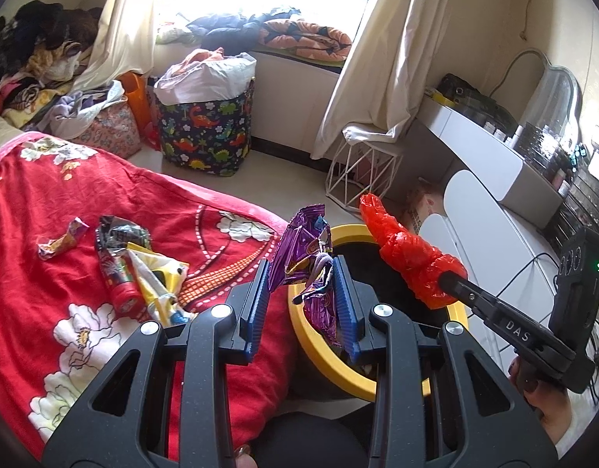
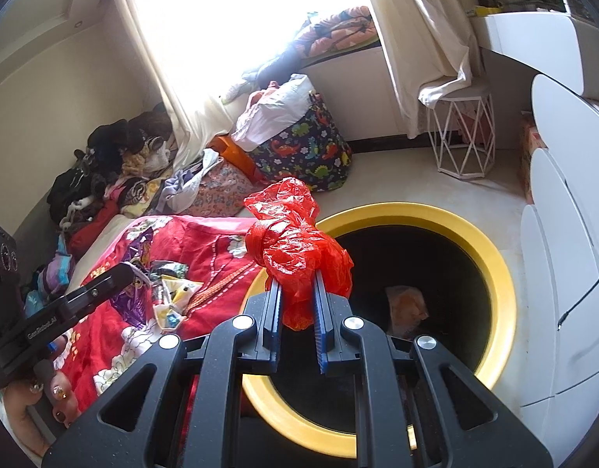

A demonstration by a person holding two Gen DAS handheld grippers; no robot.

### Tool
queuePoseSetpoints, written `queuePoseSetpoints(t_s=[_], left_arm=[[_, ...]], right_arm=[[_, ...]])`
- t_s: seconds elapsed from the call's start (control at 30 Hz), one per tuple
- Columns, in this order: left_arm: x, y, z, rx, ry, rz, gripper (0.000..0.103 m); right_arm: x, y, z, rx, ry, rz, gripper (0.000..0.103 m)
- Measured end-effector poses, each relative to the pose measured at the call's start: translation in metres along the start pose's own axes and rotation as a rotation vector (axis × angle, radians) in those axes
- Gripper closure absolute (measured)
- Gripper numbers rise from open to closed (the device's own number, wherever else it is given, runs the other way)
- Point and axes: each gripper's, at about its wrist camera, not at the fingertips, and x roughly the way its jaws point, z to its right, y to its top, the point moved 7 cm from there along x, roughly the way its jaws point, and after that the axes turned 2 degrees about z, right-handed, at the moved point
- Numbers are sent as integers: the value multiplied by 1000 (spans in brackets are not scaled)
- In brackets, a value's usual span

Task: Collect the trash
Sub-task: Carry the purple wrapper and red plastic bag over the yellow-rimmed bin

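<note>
My left claw [image 1: 299, 292] pinches purple wrapper [image 1: 303, 257], crinkly, light, slippery. My right claw [image 2: 297, 304] squeezes red bag [image 2: 295, 234], soft, floppy; hold bunched middle. Both over yellow bin [image 2: 494, 257]. More wrappers [image 1: 143, 269] on bed [image 1: 46, 214].

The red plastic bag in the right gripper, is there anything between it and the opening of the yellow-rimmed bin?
Nothing visible. The red plastic bag, clamped in the right gripper, hangs at the near left rim of the yellow-rimmed bin, whose mouth is open, with only one piece of trash at the bottom.
</note>
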Motion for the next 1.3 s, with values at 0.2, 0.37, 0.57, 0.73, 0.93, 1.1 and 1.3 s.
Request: queuePoseSetpoints(t_s=[0.2, 0.37, 0.57, 0.73, 0.93, 1.1, 1.3], left_arm=[[6, -2, 12, 19, -18, -12, 78], [12, -4, 21, 29, -33, -23, 78], [19, -7, 31, 44, -49, -37, 78], [24, -11, 39, 57, -68, -49, 78], [34, -18, 50, 77, -88, -68, 78], [45, -23, 59, 87, -106, -93, 78], [58, -26, 66, 92, -120, -120, 75]], right_arm=[[-1, 0, 15, 32, -33, 1, 89], [-2, -2, 27, 55, -57, -2, 89], [-2, -3, 37, 79, -75, -7, 89], [-2, -3, 45, 98, -91, -13, 88], [-3, -4, 55, 124, -105, -15, 87], [-5, -3, 62, 141, -112, -10, 87], [-7, -3, 68, 168, -118, -2, 79]])
